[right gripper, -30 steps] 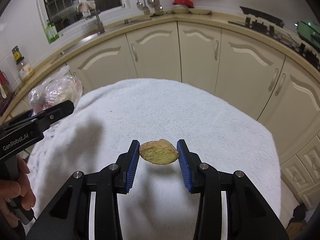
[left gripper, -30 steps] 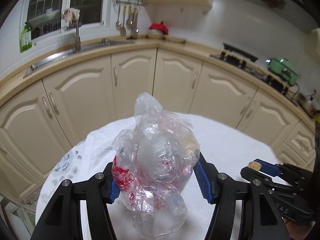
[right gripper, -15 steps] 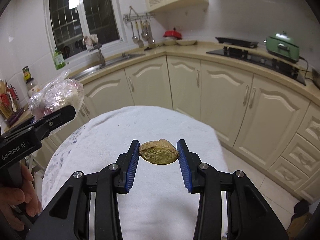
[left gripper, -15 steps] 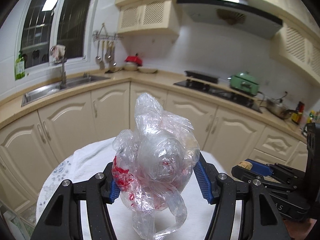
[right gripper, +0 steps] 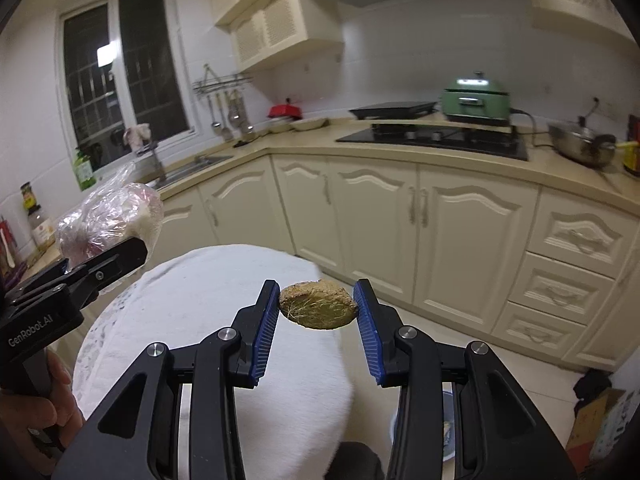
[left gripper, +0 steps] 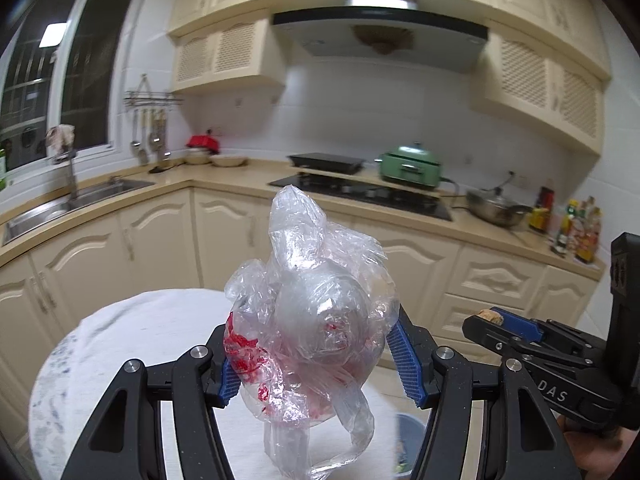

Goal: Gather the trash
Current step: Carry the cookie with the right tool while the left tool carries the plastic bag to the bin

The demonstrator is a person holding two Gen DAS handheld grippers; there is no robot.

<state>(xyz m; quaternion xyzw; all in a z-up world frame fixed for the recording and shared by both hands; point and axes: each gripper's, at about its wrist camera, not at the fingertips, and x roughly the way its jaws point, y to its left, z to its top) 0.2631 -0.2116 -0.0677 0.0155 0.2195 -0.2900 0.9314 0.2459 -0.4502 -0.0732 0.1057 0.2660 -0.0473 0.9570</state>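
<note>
So my left gripper (left gripper: 320, 354) was clamped on a crumpled clear plastic bag (left gripper: 316, 328) with red smears inside, held up over the round table with the white cloth (left gripper: 132, 332). My right gripper (right gripper: 316, 314) was pinching a brown, hairy fruit scrap (right gripper: 318, 306) between its blue pads (right gripper: 266, 330), up off that same table, kitchen cabinets (right gripper: 452, 236) behind it.
</note>
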